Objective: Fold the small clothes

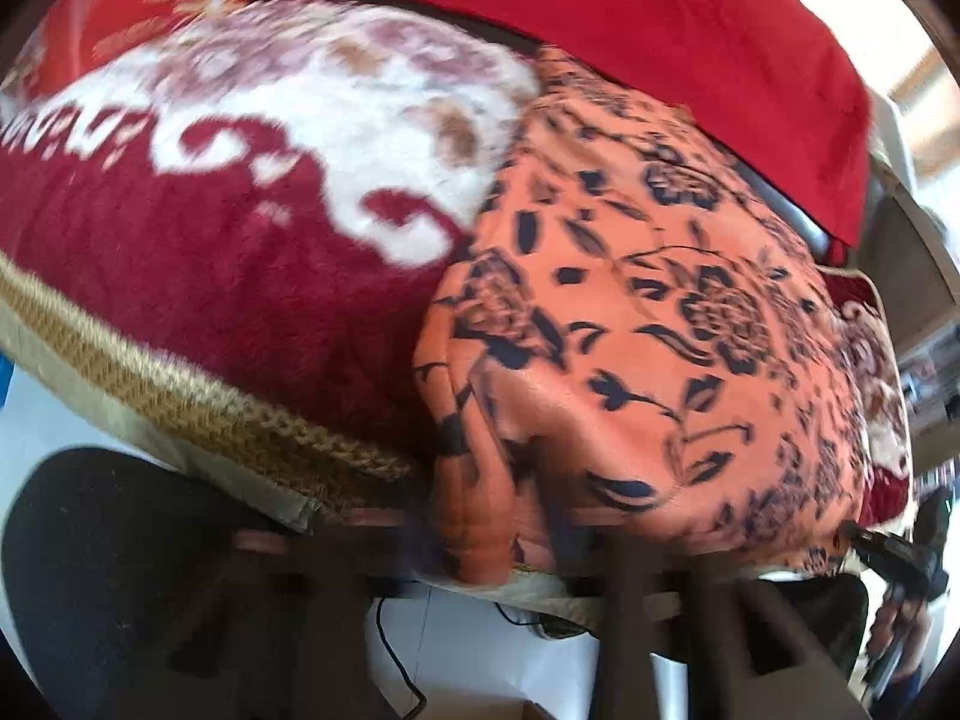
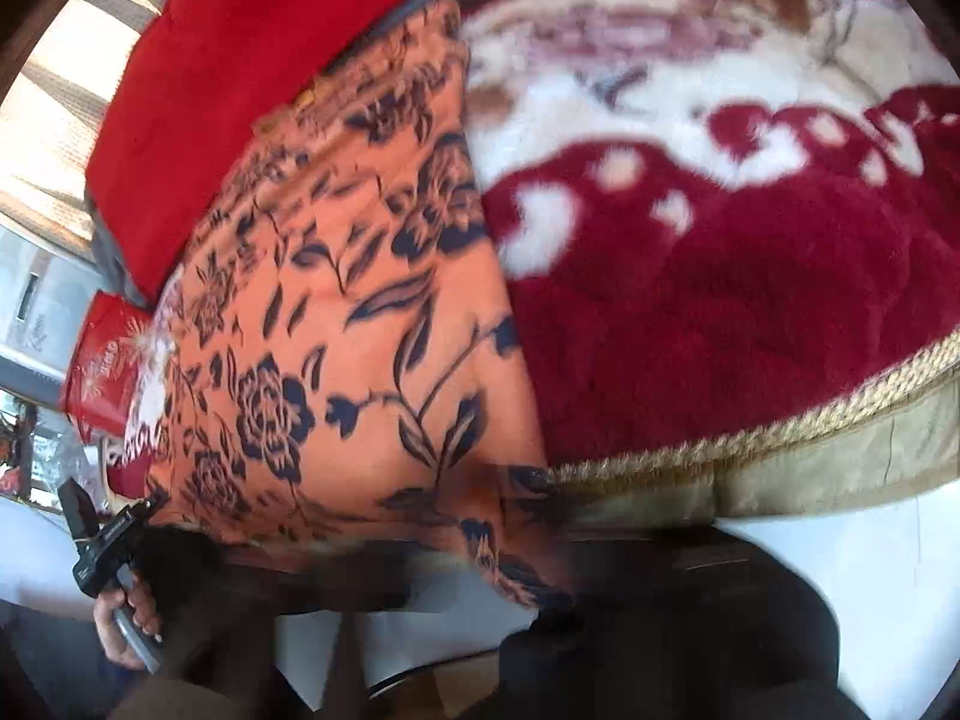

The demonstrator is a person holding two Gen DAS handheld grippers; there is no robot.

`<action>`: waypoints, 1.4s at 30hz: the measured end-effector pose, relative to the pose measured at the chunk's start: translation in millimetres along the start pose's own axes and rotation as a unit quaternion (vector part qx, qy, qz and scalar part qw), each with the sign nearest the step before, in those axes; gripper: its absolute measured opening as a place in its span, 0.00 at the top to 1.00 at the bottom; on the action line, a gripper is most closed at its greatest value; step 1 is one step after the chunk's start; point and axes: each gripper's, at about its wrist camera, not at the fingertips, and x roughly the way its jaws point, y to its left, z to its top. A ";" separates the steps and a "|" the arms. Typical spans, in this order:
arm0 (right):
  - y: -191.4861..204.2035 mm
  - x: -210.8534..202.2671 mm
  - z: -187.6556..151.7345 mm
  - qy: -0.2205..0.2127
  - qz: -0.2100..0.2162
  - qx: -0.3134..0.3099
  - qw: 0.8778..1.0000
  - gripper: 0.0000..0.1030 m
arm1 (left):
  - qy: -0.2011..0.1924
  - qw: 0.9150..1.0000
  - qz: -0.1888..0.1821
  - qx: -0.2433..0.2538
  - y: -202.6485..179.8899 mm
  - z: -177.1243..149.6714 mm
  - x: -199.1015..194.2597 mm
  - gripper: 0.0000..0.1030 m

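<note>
orange floral garment (image 1: 648, 324): lying on the fuzzy red and cream blanket (image 1: 240, 276), near end draped over the blanket's gold-trimmed edge (image 1: 198, 408), red cushion (image 1: 630, 12) just behind its far end
step: looks like the grab, both grippers at the near hem, lift hasn't really started
left gripper (image 1: 540, 546): blurry, but jaws narrow, seems pinched on the hem
right gripper (image 2: 498, 558): same deal, closed down at the hem's other near corner, pretty smeared
long axis: runs away from the cameras, from the near hem toward the cushion
next move: my guess, keep both pinches tight and carry the hem up and over toward the far end, evenly so it doesn't skew
</note>
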 end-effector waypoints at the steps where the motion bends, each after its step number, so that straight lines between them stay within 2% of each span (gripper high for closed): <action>1: 6.8 0.1 -0.3 0.001 0.006 0.003 1.000 0.94 | -0.012 1.000 -0.014 0.001 -4.1 1.4 -13.0 0.92; 3: 13.9 -17.7 -2.7 -0.017 0.037 0.004 0.999 0.94 | -0.042 0.998 -0.033 0.015 -9.9 5.3 -33.0 0.92; 5: 12.6 -25.3 -3.3 -0.034 0.055 0.014 0.998 0.94 | -0.060 0.997 -0.020 0.036 -14.0 8.1 -41.2 0.92; 8: -5.4 4.8 -0.7 0.000 0.039 0.047 0.998 0.94 | 0.005 1.000 0.006 0.023 1.0 8.2 -4.5 0.92; 9: -9.1 10.0 0.0 0.004 0.045 0.061 0.997 0.94 | 0.024 1.000 0.007 0.011 5.8 7.8 3.4 0.93; 10: -7.1 5.8 1.7 0.000 0.057 0.064 0.996 0.94 | 0.021 1.000 0.001 0.006 6.3 7.6 -1.7 0.93; 11: -2.4 -5.2 0.7 -0.013 0.077 0.062 0.995 0.94 | 0.000 1.000 -0.007 0.012 2.4 9.1 -14.4 0.93; 13: 14.2 -20.0 4.0 -0.035 0.067 0.030 0.997 0.94 | -0.029 0.999 -0.001 0.041 -6.6 11.9 -29.2 0.92; 14: 15.7 -16.4 5.7 -0.029 0.057 0.021 0.998 0.94 | -0.024 0.998 0.006 0.052 -8.4 13.1 -25.9 0.92; 17: -5.2 10.7 5.4 0.018 0.046 0.058 0.997 0.94 | 0.045 0.998 0.023 0.034 1.9 16.1 9.9 0.93; 19: -5.6 9.3 5.8 0.024 0.058 0.063 0.996 0.94 | 0.045 0.998 0.012 0.042 -4.6 23.4 3.8 0.93; 21: 4.3 -1.6 17.8 0.019 0.072 0.058 0.996 0.94 | 0.027 0.997 -0.008 0.070 -23.7 45.2 -9.5 0.93; 23: 21.2 -19.8 53.8 -0.003 0.096 0.045 0.994 0.94 | -0.004 0.993 -0.044 0.107 -50.8 88.3 -25.5 0.93; 24: 33.3 -31.7 84.6 -0.029 0.115 0.031 0.992 0.95 | -0.018 0.992 -0.061 0.113 -58.0 108.8 -31.0 0.93; 25: 41.1 -40.2 106.9 -0.052 0.129 0.025 0.990 0.94 | -0.048 0.988 -0.088 0.115 -69.6 145.3 -39.8 0.93; 26: 49.5 -50.0 134.6 -0.083 0.148 0.021 0.985 0.94 | -0.073 0.986 -0.097 0.115 -73.8 167.7 -46.3 0.93; 27: 56.7 -60.9 165.8 -0.121 0.159 0.013 0.980 0.94 | -0.117 0.982 -0.104 0.105 -79.2 203.4 -50.2 0.92; 28: 61.4 -66.0 192.1 -0.151 0.157 0.007 0.976 0.94 | -0.144 0.980 -0.098 0.097 -82.8 230.0 -46.0 0.92; 29: 62.9 -62.0 222.2 -0.166 0.163 0.013 0.972 0.92 | -0.155 0.980 -0.086 0.090 -86.7 249.0 -36.2 0.91; 30: 61.3 -47.3 247.4 -0.157 0.177 0.023 0.971 0.90 | -0.159 0.981 -0.074 0.082 -89.0 268.5 -20.3 0.87; 31: 59.0 -25.8 268.5 -0.145 0.176 0.031 0.973 0.90 | -0.151 0.983 -0.060 0.083 -92.1 285.9 4.3 0.74; 32: 56.0 -5.0 281.9 -0.142 0.150 0.036 0.978 0.79 | -0.140 0.985 -0.051 0.082 -91.2 297.9 31.2 0.67; 33: 48.9 27.1 292.5 -0.120 0.107 0.049 0.986 0.64 | -0.129 0.988 -0.041 0.070 -86.5 304.2 57.2 0.47; 34: 43.9 45.6 294.2 -0.097 0.091 0.064 0.989 0.56 | -0.104 0.993 -0.016 0.059 -78.1 305.1 81.8 0.35; 35: 35.0 67.0 287.7 -0.075 0.075 0.090 0.990 0.53 | -0.062 0.997 0.028 0.034 -67.7 304.1 108.6 0.35; 36: 28.4 67.4 281.1 -0.078 0.068 0.095 0.990 0.53 | -0.035 0.998 0.045 0.008 -56.0 299.9 122.5 0.35; 37: 27.5 66.5 270.0 -0.088 0.062 0.093 0.990 0.53 | -0.028 0.999 0.035 -0.011 -44.8 293.2 125.4 0.35; 39: 32.8 52.3 243.1 -0.112 0.052 0.071 0.990 0.45 | -0.060 0.997 0.028 -0.041 -25.1 278.9 105.0 0.35; 41: 41.0 30.6 211.0 -0.134 0.049 0.046 0.989 0.43 | -0.115 0.992 0.017 -0.051 -12.5 259.2 67.6 0.34; 42: 42.7 18.9 193.1 -0.144 0.058 0.039 0.987 0.36 | -0.128 0.990 0.014 -0.056 -10.7 250.0 57.1 0.28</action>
